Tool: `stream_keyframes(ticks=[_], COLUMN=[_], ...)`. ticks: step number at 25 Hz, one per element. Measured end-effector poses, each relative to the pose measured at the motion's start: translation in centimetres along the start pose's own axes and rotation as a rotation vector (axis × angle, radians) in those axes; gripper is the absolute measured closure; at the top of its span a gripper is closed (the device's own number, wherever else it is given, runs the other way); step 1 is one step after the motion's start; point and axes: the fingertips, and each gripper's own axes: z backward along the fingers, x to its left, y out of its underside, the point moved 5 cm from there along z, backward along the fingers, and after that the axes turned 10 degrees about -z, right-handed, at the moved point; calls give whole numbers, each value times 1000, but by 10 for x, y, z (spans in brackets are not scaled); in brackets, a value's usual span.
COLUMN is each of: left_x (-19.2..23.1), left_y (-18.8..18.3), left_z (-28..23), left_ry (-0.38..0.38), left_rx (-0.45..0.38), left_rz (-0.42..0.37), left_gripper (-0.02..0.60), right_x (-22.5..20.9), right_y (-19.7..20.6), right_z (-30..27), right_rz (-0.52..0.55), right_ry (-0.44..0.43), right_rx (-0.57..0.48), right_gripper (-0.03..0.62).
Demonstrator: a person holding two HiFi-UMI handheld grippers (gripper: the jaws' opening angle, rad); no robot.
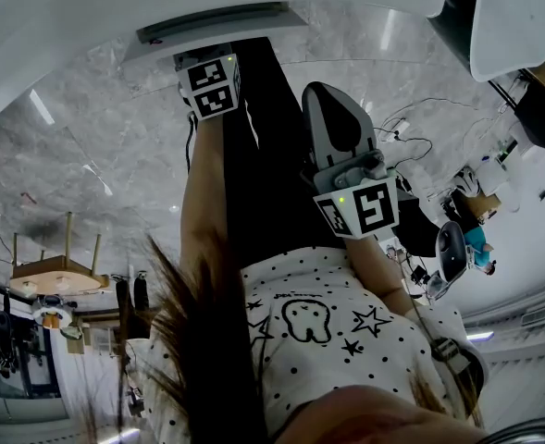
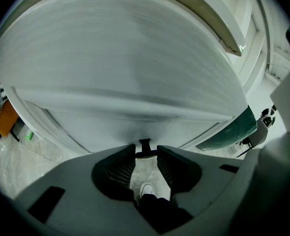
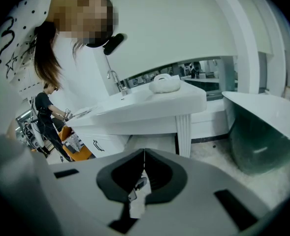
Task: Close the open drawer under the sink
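Close in, your left gripper (image 2: 145,156) is pinching a small black handle (image 2: 145,145) between its jaw tips, the jaws standing only narrowly apart. Just beyond them, the white front of the drawer (image 2: 125,68) is filling the left gripper view. Your right gripper (image 3: 144,154) is pressing its jaws together on nothing and pointing away from the drawer. Well beyond it, a white sink (image 3: 149,100) with a faucet (image 3: 116,80) is showing, and a bathtub (image 3: 263,132) is standing to the right.
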Motion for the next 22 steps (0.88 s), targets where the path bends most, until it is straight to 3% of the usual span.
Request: stream_keyframes(ticks=[22], left_x=[3], left_y=[-14], left_z=[-9], left_ry=[-6], left_rx=[-17], left_rz=[20], left_gripper=[443], right_x=[-6], right_y=[0], right_z=[-1], right_rz=[-7], right_ry=[5], right_rx=[6], right_gripper=[579])
